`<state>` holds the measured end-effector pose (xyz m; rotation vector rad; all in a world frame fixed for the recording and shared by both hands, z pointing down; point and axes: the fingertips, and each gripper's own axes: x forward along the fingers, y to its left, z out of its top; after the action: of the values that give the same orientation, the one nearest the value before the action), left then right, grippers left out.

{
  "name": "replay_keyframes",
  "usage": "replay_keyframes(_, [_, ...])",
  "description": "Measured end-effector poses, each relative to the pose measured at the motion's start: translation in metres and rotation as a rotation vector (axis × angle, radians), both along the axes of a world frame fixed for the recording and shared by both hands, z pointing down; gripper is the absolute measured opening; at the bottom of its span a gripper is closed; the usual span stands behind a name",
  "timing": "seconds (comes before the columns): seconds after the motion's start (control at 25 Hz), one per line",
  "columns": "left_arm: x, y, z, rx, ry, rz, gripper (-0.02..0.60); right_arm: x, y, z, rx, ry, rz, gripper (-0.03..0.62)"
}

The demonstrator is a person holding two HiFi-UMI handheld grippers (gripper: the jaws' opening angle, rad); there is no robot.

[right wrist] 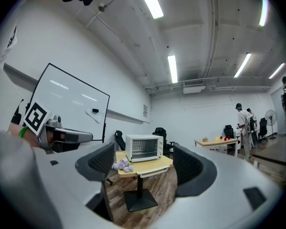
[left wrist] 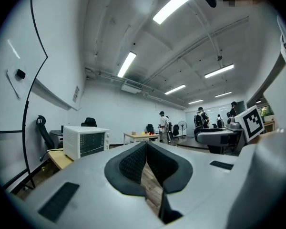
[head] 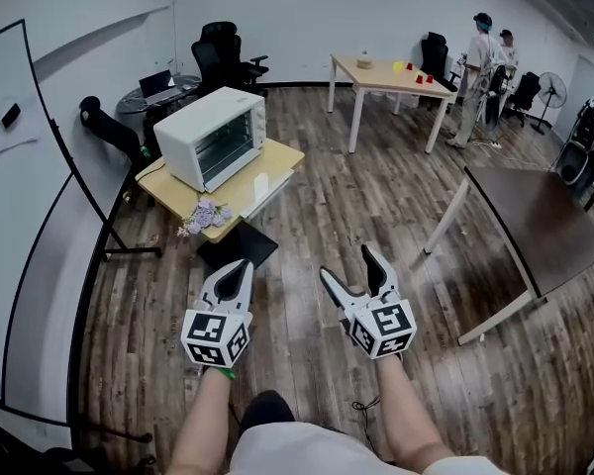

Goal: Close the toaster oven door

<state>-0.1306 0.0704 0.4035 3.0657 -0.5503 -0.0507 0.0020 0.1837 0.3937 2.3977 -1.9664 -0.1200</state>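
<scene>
A white toaster oven (head: 216,137) stands on a small light-wood table (head: 277,158) some way ahead and to the left of both grippers. Its glass door stands upright against its front. The toaster oven (left wrist: 85,141) lies off to the left in the left gripper view, and the toaster oven (right wrist: 144,148) shows centred between the jaws in the right gripper view. My left gripper (head: 238,273) is over the wood floor with its pads (left wrist: 133,162) pressed together on nothing. My right gripper (head: 348,265) is beside it, jaws wide apart and empty. Both are well short of the oven.
Purple flowers (head: 206,214) and a white sheet (head: 260,184) lie on the oven's table, which has a black base (head: 238,245). A whiteboard (head: 20,166) stands at left, a dark table (head: 540,226) at right. Behind are a light table (head: 391,75), office chairs (head: 223,52) and people (head: 480,57).
</scene>
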Motion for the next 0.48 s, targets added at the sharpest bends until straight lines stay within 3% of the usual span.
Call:
replay_keyframes(0.24, [0.044,-0.029,0.009,-0.004,-0.005,0.013,0.014,0.044,-0.026,0.007,0.0,-0.014,0.006,0.531])
replay_keyframes(0.48, [0.105,-0.097,0.01,0.025,-0.002,0.012,0.014,0.107,-0.086,0.016,-0.02,-0.023,0.031,0.531])
